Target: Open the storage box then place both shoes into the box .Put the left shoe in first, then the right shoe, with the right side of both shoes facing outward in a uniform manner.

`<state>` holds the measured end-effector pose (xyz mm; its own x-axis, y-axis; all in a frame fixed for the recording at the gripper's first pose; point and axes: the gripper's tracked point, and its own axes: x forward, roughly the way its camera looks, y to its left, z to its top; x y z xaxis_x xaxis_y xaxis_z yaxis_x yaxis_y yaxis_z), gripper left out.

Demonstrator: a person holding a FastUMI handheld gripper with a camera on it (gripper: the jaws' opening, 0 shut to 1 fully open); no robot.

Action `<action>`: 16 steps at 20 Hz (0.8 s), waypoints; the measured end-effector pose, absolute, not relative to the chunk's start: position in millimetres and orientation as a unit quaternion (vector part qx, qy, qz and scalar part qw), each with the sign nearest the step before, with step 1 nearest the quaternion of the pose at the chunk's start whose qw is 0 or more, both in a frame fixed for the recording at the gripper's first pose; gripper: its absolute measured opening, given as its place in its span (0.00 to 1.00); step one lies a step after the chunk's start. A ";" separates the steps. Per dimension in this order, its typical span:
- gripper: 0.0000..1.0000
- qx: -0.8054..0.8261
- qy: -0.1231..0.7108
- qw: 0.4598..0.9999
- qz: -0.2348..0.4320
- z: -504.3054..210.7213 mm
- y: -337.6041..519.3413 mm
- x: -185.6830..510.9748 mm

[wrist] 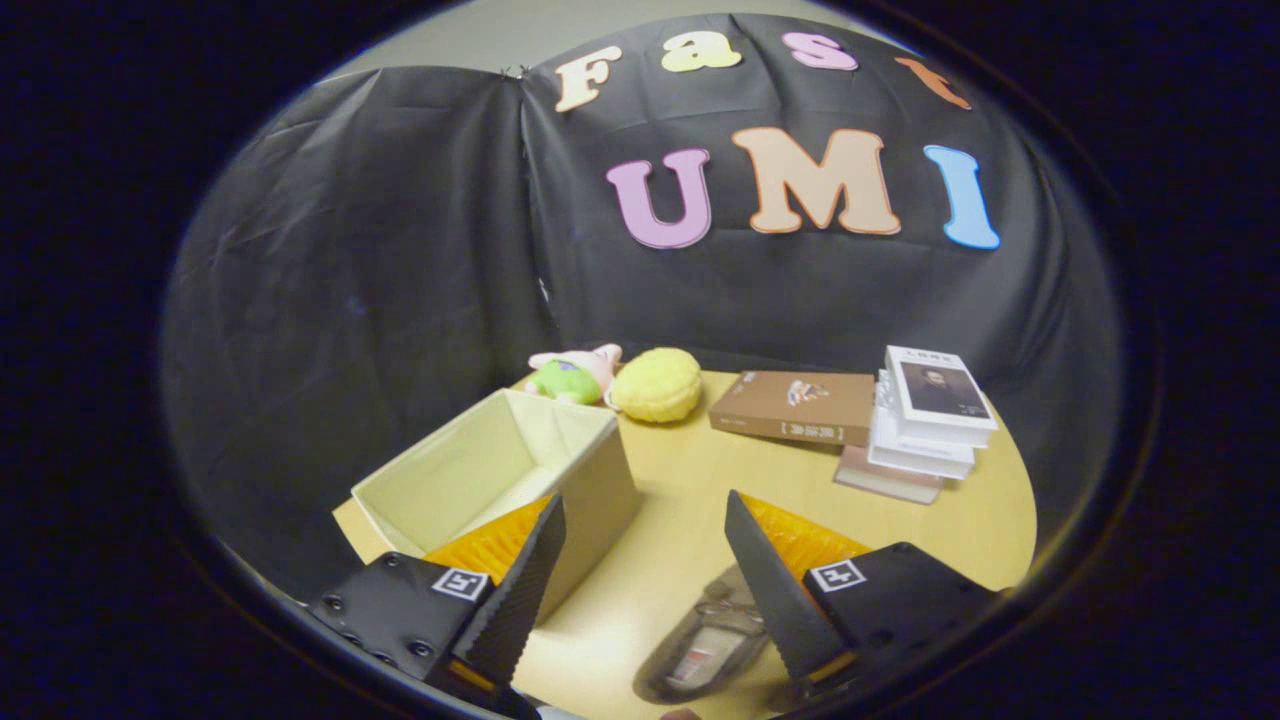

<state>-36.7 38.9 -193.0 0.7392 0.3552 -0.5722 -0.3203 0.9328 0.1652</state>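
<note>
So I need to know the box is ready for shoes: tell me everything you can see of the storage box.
The storage box is a pale cream, fabric-looking rectangular bin with straight walls. It stands upright on the wooden table, top open, and what shows of its inside is bare. It sits at the table's edge, in front of the plush toy. The open gripper hangs near it, one finger overlapping its near corner.

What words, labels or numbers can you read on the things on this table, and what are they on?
Brown book: cover print too small to read.
Top white book: cover print blurred, unreadable.
Shoe, lying between the fingers of the open gripper: tag blurred, unreadable.
So no text on these things can be read.
</note>
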 end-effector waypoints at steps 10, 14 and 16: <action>1.00 0.021 0.400 0.903 0.154 -286.3 -21.5 -82.4; 1.00 0.013 0.447 0.883 0.145 -321.3 -36.4 -97.9; 0.99 0.015 0.469 0.871 0.144 -332.0 -39.1 -103.8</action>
<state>-103.8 -39.1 -332.0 0.5182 0.2643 -0.8134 -0.2362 0.9583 0.1609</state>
